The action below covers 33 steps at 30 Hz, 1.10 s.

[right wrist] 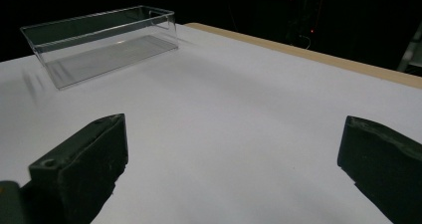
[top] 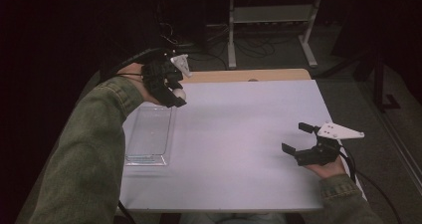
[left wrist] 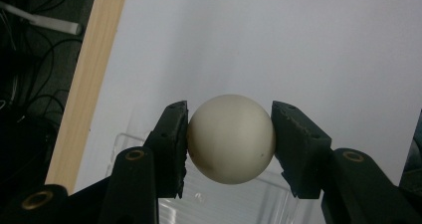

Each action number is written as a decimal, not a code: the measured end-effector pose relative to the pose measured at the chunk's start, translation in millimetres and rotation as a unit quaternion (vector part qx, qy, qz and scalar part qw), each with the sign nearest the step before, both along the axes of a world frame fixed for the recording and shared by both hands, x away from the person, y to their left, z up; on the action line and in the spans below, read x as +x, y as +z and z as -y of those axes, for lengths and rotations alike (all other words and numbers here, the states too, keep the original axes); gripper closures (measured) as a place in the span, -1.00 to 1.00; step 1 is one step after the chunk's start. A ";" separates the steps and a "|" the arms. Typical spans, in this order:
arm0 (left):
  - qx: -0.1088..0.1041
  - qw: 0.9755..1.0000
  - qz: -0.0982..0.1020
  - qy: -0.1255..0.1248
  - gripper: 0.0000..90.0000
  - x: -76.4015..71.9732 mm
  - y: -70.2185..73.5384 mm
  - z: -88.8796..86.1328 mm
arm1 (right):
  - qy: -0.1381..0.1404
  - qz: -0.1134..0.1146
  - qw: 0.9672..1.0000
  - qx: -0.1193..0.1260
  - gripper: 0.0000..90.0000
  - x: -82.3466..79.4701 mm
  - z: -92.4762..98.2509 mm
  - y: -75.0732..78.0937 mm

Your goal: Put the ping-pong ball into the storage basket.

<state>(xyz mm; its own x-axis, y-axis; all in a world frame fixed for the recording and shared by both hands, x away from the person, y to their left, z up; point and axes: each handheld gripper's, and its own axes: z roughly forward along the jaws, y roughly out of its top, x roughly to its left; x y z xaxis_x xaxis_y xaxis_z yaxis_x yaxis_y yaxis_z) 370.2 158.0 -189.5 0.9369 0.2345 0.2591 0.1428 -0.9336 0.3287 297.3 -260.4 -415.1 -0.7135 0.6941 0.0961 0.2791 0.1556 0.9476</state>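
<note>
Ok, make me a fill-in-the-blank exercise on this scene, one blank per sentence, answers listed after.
1. The left gripper is shut on a white ____.
2. The right gripper has its jaws ____, with nothing between them.
3. The clear bin has ____ inside it.
4. The bin sits on the table, on the same side as the ____ gripper.

Missing words: ball; open; nothing; left

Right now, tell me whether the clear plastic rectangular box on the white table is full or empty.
Empty: the clear plastic rectangular box shows only its bare bottom. The cream-white ball is clamped in the left gripper, above the box's far end.
</note>
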 end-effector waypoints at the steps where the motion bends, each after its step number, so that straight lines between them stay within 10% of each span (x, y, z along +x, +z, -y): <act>1: 0.002 1.000 0.000 0.000 0.11 -0.6 -0.9 -2.1 | 0.000 0.000 1.000 0.000 -1.00 0.0 0.0 0.0; 33: 0.024 0.999 -0.027 0.026 0.11 -11.2 -13.7 -43.3 | -0.005 0.000 1.000 -0.003 -1.00 -2.5 1.7 1.7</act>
<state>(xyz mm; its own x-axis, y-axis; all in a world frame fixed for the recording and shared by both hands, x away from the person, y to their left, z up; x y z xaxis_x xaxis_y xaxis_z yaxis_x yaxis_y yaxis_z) 359.0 201.3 -203.2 0.9366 0.2717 0.2215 0.2076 -0.9391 0.2738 294.8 -262.1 -413.4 -0.7064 0.7020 0.0910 0.2799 0.1590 0.9468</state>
